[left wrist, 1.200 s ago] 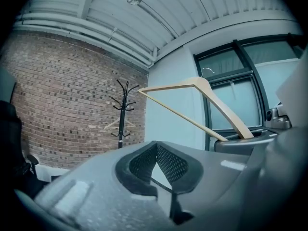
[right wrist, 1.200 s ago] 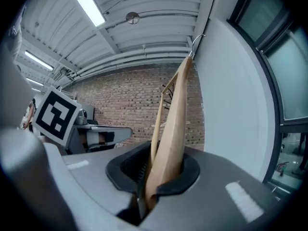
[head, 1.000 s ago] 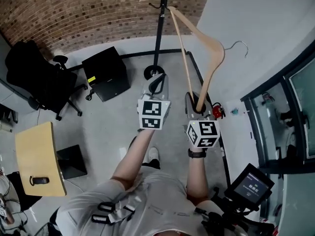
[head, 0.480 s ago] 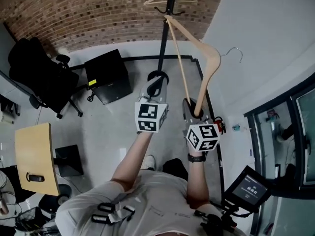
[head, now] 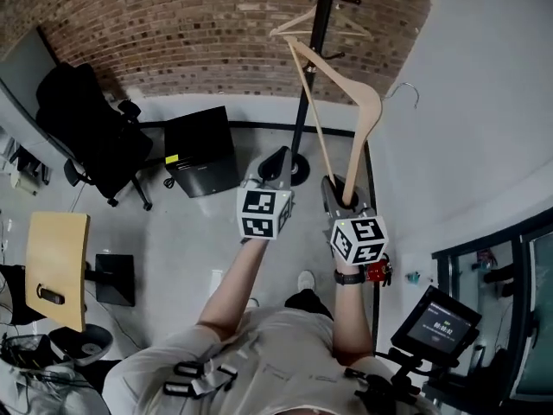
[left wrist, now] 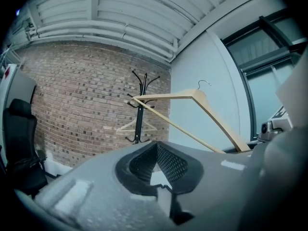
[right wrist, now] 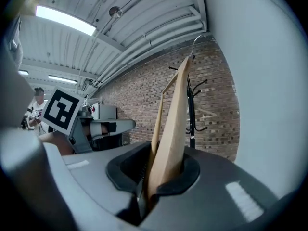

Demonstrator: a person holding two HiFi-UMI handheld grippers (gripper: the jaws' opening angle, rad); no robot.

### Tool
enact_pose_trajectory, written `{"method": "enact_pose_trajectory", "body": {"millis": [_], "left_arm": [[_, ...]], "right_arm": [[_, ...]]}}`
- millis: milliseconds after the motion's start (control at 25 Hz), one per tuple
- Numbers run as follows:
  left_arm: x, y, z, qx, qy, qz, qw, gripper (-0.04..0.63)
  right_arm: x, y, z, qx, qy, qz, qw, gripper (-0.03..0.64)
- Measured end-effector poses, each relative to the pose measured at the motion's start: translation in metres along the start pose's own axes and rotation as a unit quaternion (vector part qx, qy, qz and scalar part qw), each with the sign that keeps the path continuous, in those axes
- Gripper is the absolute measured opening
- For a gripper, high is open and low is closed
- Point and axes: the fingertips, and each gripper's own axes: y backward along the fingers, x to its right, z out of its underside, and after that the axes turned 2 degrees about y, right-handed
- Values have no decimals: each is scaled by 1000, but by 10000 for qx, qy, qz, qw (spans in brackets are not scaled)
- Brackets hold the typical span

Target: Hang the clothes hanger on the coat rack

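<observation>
The right gripper [head: 342, 195] is clamped on the end of one arm of the wooden hanger [head: 367, 111]. The whole hanger is therefore in the air, sticking out ahead of the person toward the foot of the brick wall [head: 173, 33]. Its wire hook [head: 403, 86] points off sideways at the pale wall [head: 484, 102], not at the coat rack [left wrist: 139, 124]. The rack stands on the floor [head: 190, 223] near the corner where the two walls meet, with a second hanger [head: 286, 22] already on one of its prongs. The left gripper [head: 277, 162] has its jaws together on nothing, just beside the right one.

I judge the carry nearly over and the hooking itself not yet begun. What could go wrong:

- The hanger's far tip is the part nearest the pole (in two views they overlap, though I can't tell whether they touch). Pushing on could knock the pole or shake the second hanger off its prong.
- The grip sits out at one end, so the weight hangs far from the jaws. A quick swing may twist the wood between them.
- The hook faces away, so it needs turning. A prong is a small target, and a half-caught hook would let the hanger drop to the floor.
</observation>
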Motion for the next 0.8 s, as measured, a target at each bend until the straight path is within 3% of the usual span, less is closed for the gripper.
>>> {"method": "enact_pose_trajectory", "body": {"millis": [200,400,560,800], "left_arm": [[18,-58,-31,309,-74,-315,9990,0],[34,-95,-39,297,-90,-663,9973,0],[30,-114,-39,171,-231,-909,9954,0],[-10,-124,-34,108,-188,-1389,9901,0]], "right_arm": [[62,-21,-40,187,422,-388,9982,44],[111,-41,-52,82,504,-692,9963,46],[132,-61,-53,5,485,-937,9944,46],[123,-104,-37,-155,538,-1400,9886,46]]}}
